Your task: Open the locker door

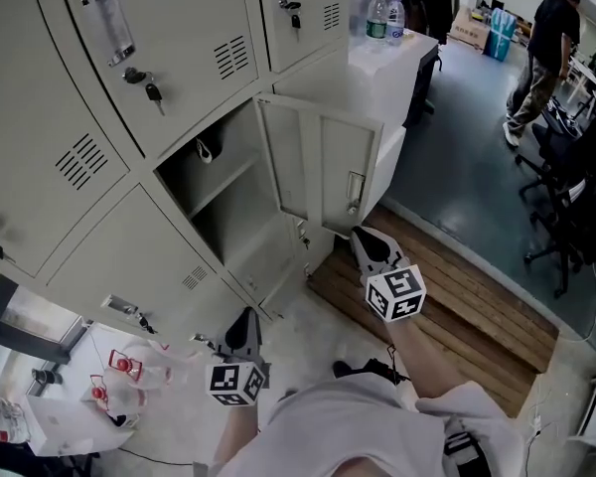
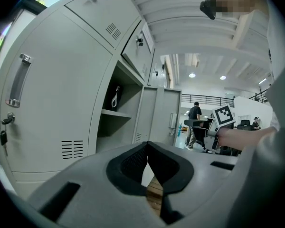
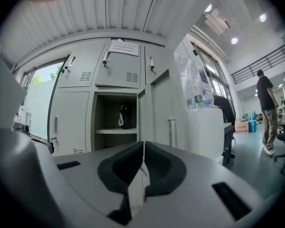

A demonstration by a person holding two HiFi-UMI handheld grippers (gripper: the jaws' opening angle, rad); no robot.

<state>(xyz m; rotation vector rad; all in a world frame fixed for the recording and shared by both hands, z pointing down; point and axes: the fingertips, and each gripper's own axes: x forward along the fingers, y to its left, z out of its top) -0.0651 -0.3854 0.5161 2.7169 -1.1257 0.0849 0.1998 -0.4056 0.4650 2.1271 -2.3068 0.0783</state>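
The grey locker door point(image 1: 323, 167) stands swung out, with its handle point(image 1: 355, 189) on the outer face. The compartment point(image 1: 219, 182) behind it shows a shelf and a dark item point(image 1: 207, 151) hanging at the back. My right gripper point(image 1: 362, 237) is just below the door's free edge, apart from it, jaws shut on nothing. In the right gripper view the gripper point(image 3: 143, 158) faces the door point(image 3: 156, 113) and the hanging item point(image 3: 124, 116). My left gripper point(image 1: 246, 324) hangs low by the lower lockers. In its own view it point(image 2: 147, 158) is shut and empty.
A wooden pallet point(image 1: 447, 286) lies on the floor right of the lockers. A white cabinet point(image 1: 392, 63) with bottles point(image 1: 382, 18) stands past the door. Keys point(image 1: 149, 85) hang from a neighbouring locker. A person point(image 1: 541, 58) and office chairs point(image 1: 576, 207) are far right.
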